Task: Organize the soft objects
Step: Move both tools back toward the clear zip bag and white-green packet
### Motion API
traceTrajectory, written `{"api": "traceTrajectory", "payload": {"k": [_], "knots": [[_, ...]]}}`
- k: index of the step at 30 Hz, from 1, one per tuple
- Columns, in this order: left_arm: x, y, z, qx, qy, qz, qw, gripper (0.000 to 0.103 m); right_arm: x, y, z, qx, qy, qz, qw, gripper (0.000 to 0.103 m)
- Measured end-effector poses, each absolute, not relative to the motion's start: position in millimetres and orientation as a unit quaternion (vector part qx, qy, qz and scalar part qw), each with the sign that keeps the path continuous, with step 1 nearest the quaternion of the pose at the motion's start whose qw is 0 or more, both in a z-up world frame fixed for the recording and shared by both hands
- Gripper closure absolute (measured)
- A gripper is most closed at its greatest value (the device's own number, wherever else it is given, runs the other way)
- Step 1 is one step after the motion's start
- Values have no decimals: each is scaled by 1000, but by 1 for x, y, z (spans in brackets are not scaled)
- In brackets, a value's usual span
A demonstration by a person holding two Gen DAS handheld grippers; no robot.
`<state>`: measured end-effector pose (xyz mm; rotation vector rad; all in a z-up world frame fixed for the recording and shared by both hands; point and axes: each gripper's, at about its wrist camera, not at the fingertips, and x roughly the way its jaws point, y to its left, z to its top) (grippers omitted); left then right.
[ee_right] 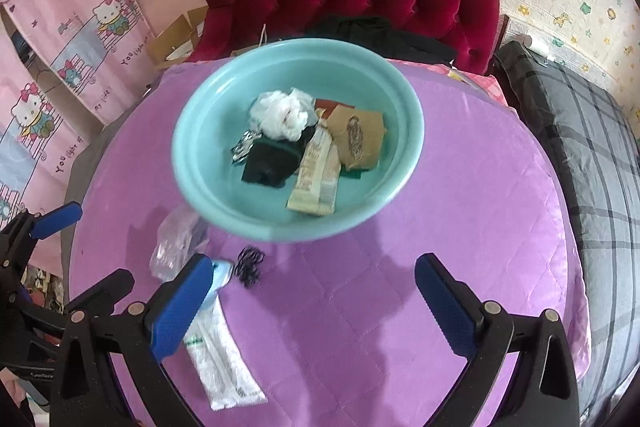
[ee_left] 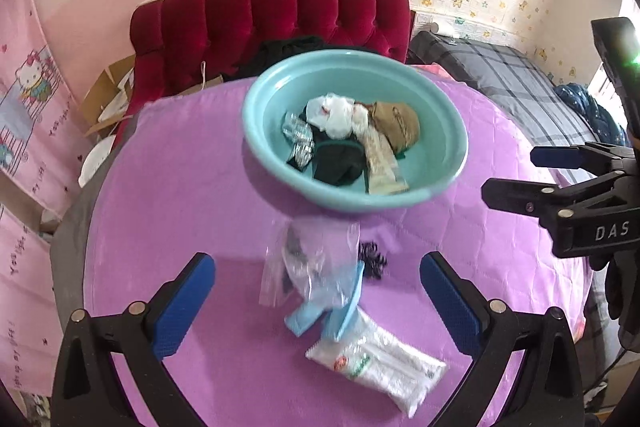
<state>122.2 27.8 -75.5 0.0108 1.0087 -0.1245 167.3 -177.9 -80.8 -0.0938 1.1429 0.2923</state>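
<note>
A teal bowl sits on the purple quilted cover. It holds a white crumpled cloth, a black cloth, a tan pouch, a beige packet and a silvery blister pack. In front of the bowl lie a clear plastic bag, black hair ties, a light blue item and a white packet. My left gripper hovers open above these loose items. My right gripper is open over bare cover.
A red tufted headboard with dark clothing in front of it stands behind the bowl. Grey plaid bedding lies at the right. A cardboard box and pink cartoon curtains are at the left.
</note>
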Motion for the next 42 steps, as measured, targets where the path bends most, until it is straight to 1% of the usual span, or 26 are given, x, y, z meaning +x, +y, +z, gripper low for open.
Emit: {"api": "traceTrajectory", "payload": {"k": [14, 22, 31, 42], "knots": [[69, 43, -107, -20, 498, -57, 865, 0, 115, -177, -100, -39, 546, 136, 826, 0], [50, 47, -133, -27, 516, -57, 855, 0, 95, -180, -129, -36, 568, 128, 812, 0], [60, 42, -142, -19, 511, -73, 857, 0, 85, -184, -145, -37, 573, 112, 811, 0], [90, 33, -147, -2, 495, -96, 863, 0, 83, -190, -166, -31, 581, 84, 809, 0]]}}
